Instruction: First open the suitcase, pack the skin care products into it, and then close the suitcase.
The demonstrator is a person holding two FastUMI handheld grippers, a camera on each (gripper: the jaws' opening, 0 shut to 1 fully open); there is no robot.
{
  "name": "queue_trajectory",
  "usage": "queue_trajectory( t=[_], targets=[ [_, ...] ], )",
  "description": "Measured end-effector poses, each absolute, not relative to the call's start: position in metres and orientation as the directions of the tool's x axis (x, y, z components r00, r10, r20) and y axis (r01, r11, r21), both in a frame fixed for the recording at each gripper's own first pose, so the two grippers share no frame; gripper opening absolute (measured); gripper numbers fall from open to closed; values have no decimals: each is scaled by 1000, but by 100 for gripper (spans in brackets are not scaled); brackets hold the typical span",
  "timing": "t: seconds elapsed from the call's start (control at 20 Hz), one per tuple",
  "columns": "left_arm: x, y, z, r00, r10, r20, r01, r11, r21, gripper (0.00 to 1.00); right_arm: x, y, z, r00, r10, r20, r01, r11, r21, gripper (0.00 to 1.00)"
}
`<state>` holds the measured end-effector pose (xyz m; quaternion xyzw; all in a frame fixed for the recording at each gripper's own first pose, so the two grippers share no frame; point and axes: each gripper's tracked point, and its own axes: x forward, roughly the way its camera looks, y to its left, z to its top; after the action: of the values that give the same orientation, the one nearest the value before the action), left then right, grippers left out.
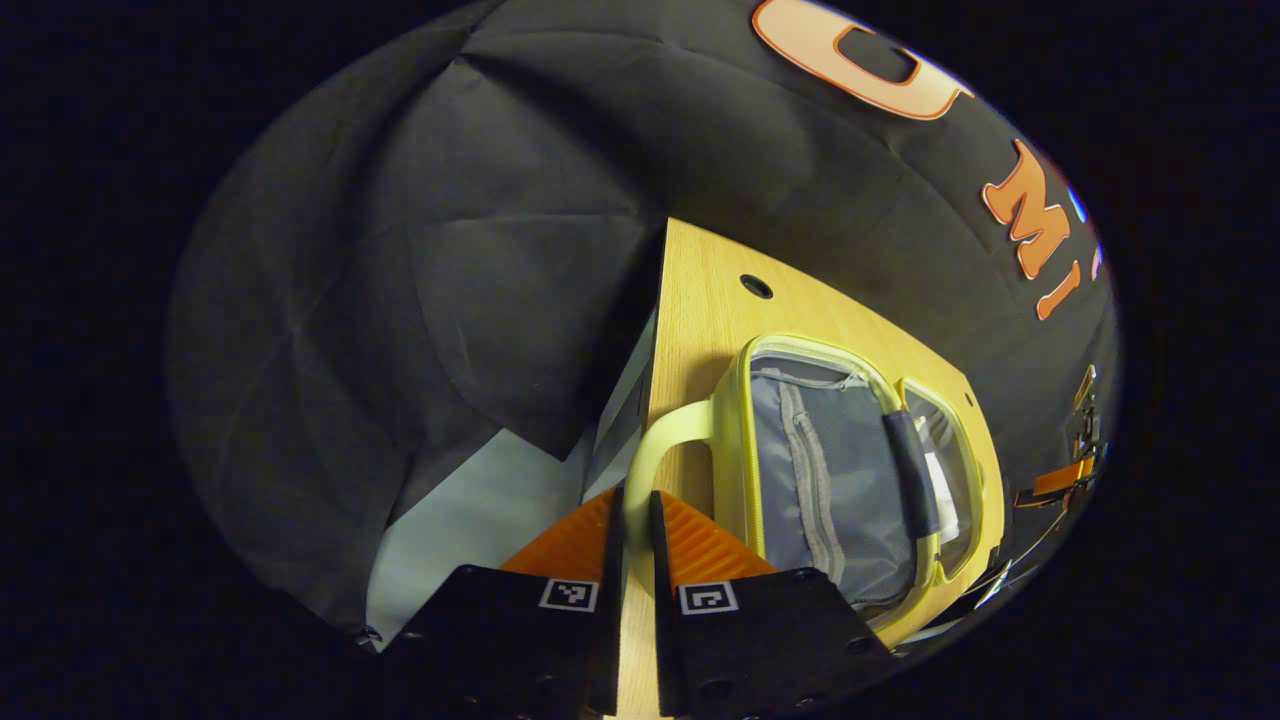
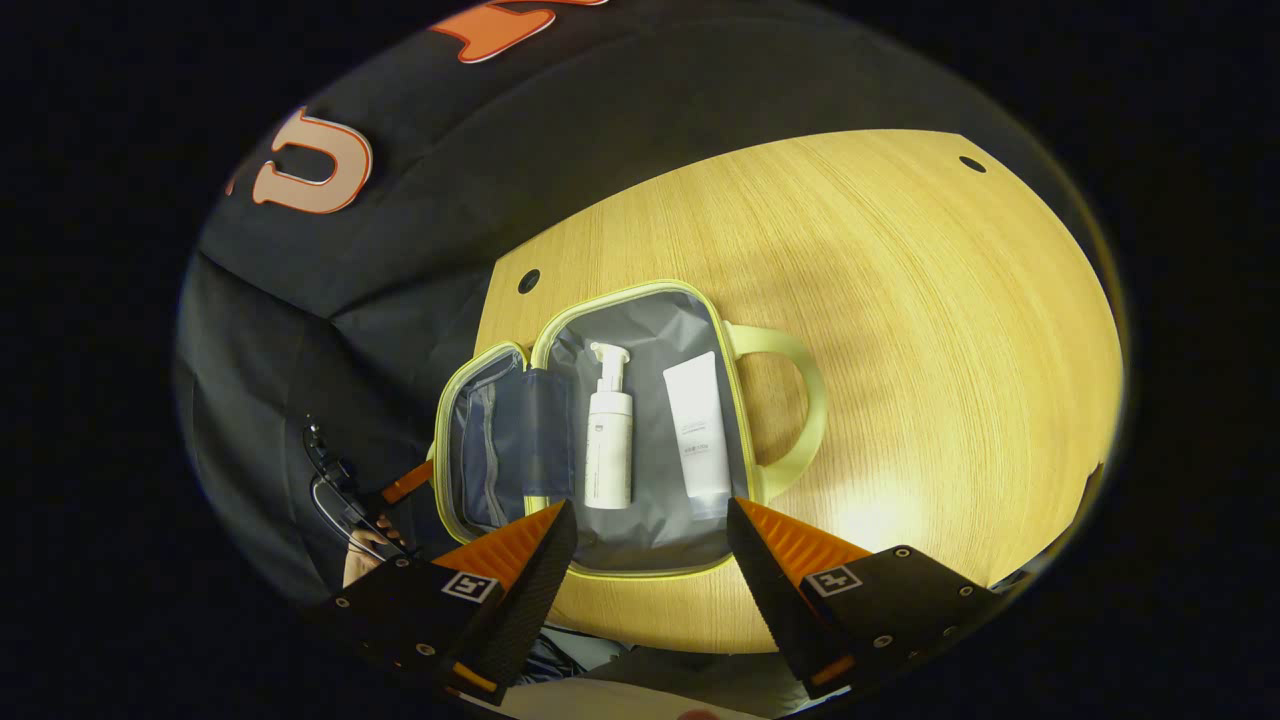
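Observation:
The pale yellow suitcase (image 2: 640,288) lies open on the wooden table (image 2: 900,300). On its grey lining lie a white pump bottle (image 2: 608,450) and a white tube (image 2: 697,425), side by side. My right gripper (image 2: 650,508) hovers open above the near end of the case, holding nothing. The lid (image 2: 500,440) stands partly raised at the left. My left gripper (image 1: 637,495) is shut on the lid's yellow handle (image 1: 665,435), and the lid's grey zipped pocket (image 1: 820,470) faces it. In the right gripper view, the left gripper (image 2: 400,487) and a hand (image 2: 355,565) show beside the lid.
The case's second handle (image 2: 800,400) lies flat on the table to the right. The tabletop has round cable holes (image 2: 528,280) near its corners, and its left edge (image 1: 655,330) drops off beside the case. Bare wood stretches right of the case.

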<state>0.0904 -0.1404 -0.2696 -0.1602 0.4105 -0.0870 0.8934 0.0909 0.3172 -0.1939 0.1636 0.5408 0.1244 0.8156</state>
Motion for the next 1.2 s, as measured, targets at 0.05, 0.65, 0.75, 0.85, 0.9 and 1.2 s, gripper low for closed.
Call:
queue_trajectory(
  t=[0.05, 0.65, 0.75, 0.85, 0.9, 1.2],
  targets=[
    [89, -141, -268, 646, -288, -707, 23, 933, -358, 15, 90, 315, -193, 389, 380, -839, -24, 915, 404, 96],
    [80, -179, -120, 713, -330, -618, 64, 909, -411, 9, 100, 297, -178, 426, 425, -799, -31, 889, 457, 96],
    [78, -203, -84, 740, -329, -587, 82, 910, -407, 9, 105, 287, -174, 424, 445, -789, -44, 880, 472, 96],
    [80, -227, -53, 767, -317, -558, 108, 921, -375, 9, 114, 271, -168, 435, 457, -776, -43, 871, 489, 96],
    [78, -240, -41, 772, -311, -554, 118, 927, -356, 9, 119, 262, -164, 446, 461, -768, -39, 867, 497, 96],
    [90, -350, 27, 790, -353, -501, 213, 925, -316, 9, 132, 181, -145, 500, 455, -737, -40, 862, 505, 95]
  ],
)
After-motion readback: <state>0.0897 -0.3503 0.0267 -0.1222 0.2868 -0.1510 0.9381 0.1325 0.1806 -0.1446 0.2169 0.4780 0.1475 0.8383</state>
